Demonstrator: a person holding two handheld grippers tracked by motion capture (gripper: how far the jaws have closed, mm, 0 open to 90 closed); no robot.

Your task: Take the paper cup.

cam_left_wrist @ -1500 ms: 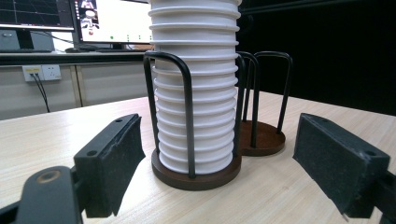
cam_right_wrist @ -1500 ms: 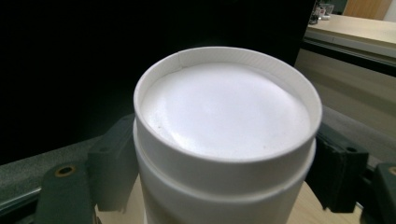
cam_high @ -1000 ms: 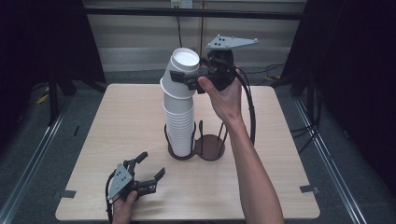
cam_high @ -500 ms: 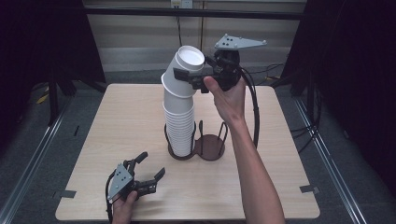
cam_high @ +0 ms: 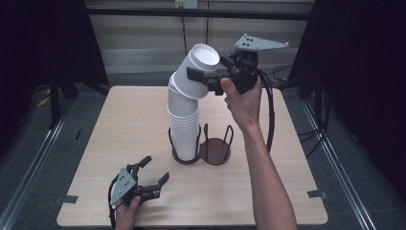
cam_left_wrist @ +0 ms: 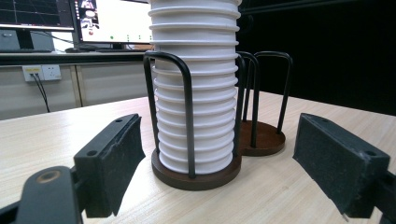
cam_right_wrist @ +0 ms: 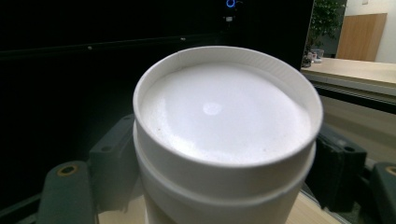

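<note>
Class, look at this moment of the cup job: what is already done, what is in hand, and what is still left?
Done: the stack of white cups stands upside down in one ring of the holder. In hand: the right gripper clamps the top cup, tilted off the stack but not free. Left: lifting it clear; the holder's second ring holds no cups. The left gripper rests open on the table.

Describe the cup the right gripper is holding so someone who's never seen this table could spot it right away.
On the wooden table stands a dark wire holder with two round bases; one carries a tall stack of white paper cups. The top cup is upside down like the rest. It alone leans off the column, clamped in the right gripper.
</note>
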